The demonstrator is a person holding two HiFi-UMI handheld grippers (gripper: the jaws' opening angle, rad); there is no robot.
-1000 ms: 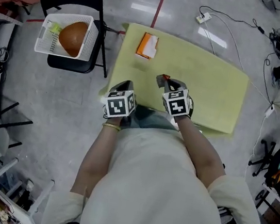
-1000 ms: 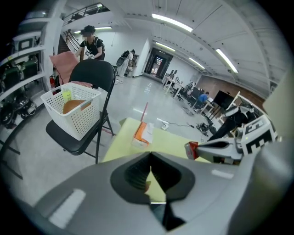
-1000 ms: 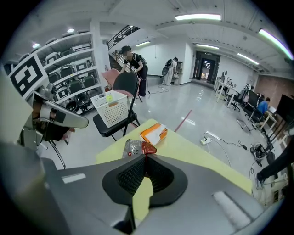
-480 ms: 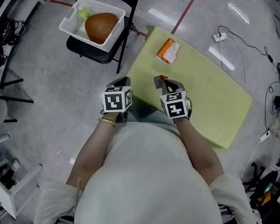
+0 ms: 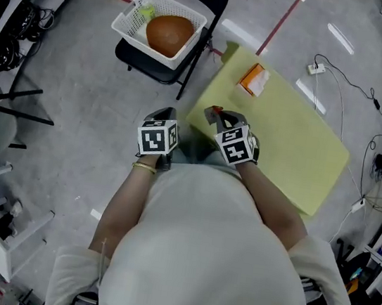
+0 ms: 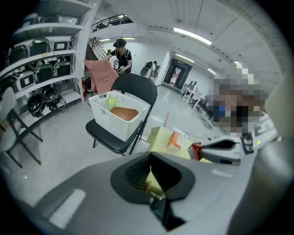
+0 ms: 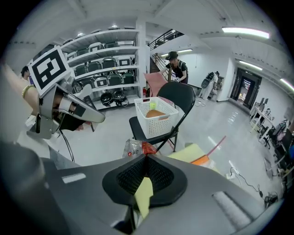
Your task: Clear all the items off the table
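Left gripper (image 6: 149, 156) was pressed shut, nothing in it. Right gripper (image 7: 146, 157) pinched crinkly red and silver packet (image 7: 134, 148) at its tips, over edge of yellow table (image 5: 285, 141). Orange box (image 5: 253, 79) lay on table's far end. White basket (image 5: 140, 42) sat on black chair (image 5: 146, 68), brown round thing (image 5: 170, 33) inside.

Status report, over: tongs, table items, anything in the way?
Left tongs shut, nothing held. Right tongs shut on red-and-clear packet. Orange box on yellow table. Nothing blocking the basket.
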